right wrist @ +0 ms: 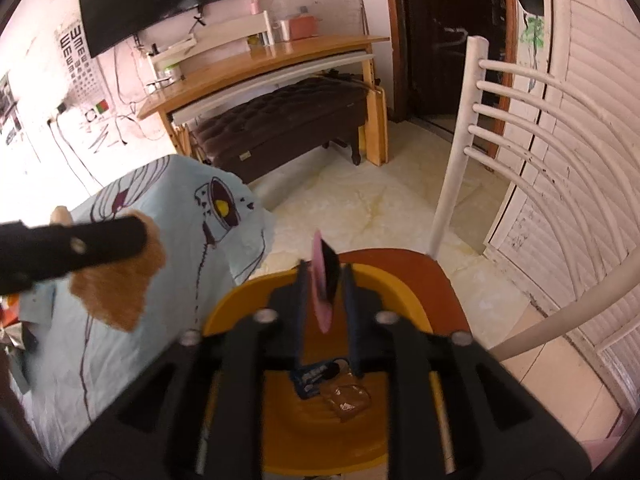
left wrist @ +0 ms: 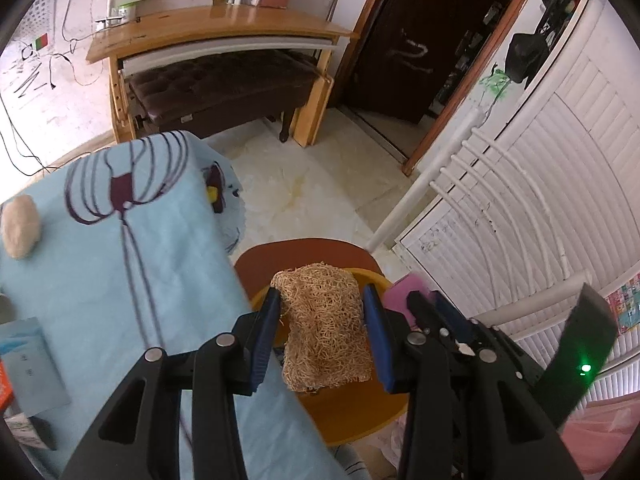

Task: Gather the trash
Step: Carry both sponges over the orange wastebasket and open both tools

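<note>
In the left wrist view my left gripper is shut on a tan fibrous scrub pad, which hangs over the rim of a yellow basin. The basin stands on a brown chair seat. In the right wrist view my right gripper stands open over the yellow basin. A pink sponge with a dark side sits tilted and blurred between its fingers, with a gap on the right. A blue wrapper and a brown wrapper lie in the basin. The right gripper and the pink sponge also show beside the left one.
A table under a light blue cloth is to the left, with a beige lump and papers on it. The white chair back rises on the right before louvred doors. A wooden desk and dark bench stand across the floor.
</note>
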A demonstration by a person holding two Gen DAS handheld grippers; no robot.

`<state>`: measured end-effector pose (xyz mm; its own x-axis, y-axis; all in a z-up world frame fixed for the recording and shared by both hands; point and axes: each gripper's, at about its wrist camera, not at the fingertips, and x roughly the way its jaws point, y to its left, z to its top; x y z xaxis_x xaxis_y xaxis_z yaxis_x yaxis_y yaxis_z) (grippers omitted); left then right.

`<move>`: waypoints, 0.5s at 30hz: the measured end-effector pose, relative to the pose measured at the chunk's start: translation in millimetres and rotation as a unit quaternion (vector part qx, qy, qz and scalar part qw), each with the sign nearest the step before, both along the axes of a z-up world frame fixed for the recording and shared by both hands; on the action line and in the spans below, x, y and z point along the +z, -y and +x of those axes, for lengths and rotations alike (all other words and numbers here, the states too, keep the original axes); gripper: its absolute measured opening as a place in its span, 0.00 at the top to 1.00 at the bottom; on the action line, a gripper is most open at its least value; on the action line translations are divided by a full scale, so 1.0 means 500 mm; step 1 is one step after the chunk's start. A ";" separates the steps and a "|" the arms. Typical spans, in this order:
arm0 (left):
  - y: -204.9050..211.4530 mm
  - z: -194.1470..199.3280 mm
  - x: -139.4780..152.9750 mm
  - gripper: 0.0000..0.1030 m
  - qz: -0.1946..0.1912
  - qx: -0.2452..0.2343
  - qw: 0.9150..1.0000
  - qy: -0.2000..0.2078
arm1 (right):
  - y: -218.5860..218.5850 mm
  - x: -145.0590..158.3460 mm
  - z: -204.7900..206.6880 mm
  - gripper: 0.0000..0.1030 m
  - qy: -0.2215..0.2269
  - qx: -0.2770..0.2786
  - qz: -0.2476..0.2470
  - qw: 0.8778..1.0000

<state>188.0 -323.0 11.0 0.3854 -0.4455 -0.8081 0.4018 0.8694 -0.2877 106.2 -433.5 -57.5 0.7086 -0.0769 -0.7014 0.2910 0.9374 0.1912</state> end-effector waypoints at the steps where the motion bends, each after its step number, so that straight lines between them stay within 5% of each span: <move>1: 0.003 0.002 -0.007 0.64 0.002 0.000 1.000 -0.002 | 0.003 -0.001 -0.001 0.59 0.000 0.000 0.003 1.000; 5: 0.023 0.003 -0.024 0.60 0.001 -0.007 1.000 -0.012 | 0.009 0.002 -0.002 0.52 0.004 -0.010 0.006 1.000; 7: 0.027 0.006 -0.031 0.37 -0.007 -0.011 1.000 -0.024 | 0.016 0.005 -0.004 0.52 0.009 -0.016 0.009 1.000; 9: 0.027 0.006 -0.031 0.27 -0.012 -0.009 1.000 -0.024 | 0.024 0.007 -0.008 0.51 0.011 -0.021 0.010 1.000; 15: 0.000 -0.013 -0.014 0.26 -0.010 0.000 1.000 -0.007 | 0.019 0.016 -0.009 0.45 0.023 -0.020 0.011 0.999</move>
<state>181.7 -323.0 4.1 0.3744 -0.4612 -0.8044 0.3984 0.8634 -0.3096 101.7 -442.9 -49.4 0.7370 -0.0914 -0.6697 0.3187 0.9207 0.2251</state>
